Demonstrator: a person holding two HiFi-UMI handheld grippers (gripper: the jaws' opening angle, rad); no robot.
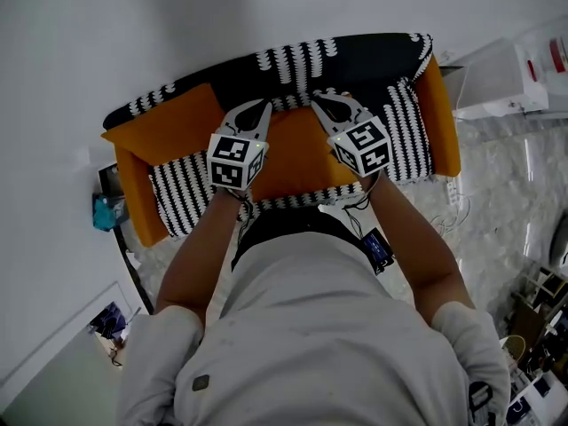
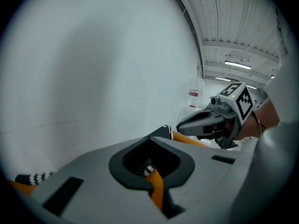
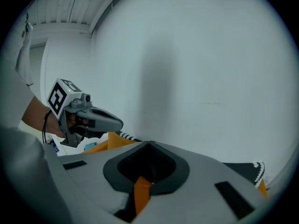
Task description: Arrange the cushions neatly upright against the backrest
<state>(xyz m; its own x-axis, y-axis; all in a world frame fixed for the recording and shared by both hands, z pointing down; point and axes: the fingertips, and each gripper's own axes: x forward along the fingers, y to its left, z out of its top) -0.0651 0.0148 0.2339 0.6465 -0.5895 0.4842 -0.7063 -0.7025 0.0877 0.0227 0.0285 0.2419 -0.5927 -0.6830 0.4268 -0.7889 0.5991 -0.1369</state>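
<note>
A small black-and-white patterned sofa [image 1: 355, 56] stands against the white wall. An orange cushion [image 1: 297, 153] lies in the middle of its seat, in front of the backrest. My left gripper [image 1: 262, 106] and right gripper [image 1: 318, 102] are both shut on this cushion's far edge, side by side. An orange strip of fabric shows between the jaws in the left gripper view [image 2: 156, 188] and in the right gripper view [image 3: 140, 192]. Another orange cushion [image 1: 164, 127] leans at the left end. A third orange cushion [image 1: 439, 114] stands at the right end. Striped cushions [image 1: 182, 193] [image 1: 408, 136] flank the middle one.
A white cabinet [image 1: 497, 78] stands right of the sofa, with cables [image 1: 453, 207] on the marble floor in front of it. A teal object [image 1: 106, 211] sits left of the sofa. Clutter fills the floor at the lower right [image 1: 532, 327].
</note>
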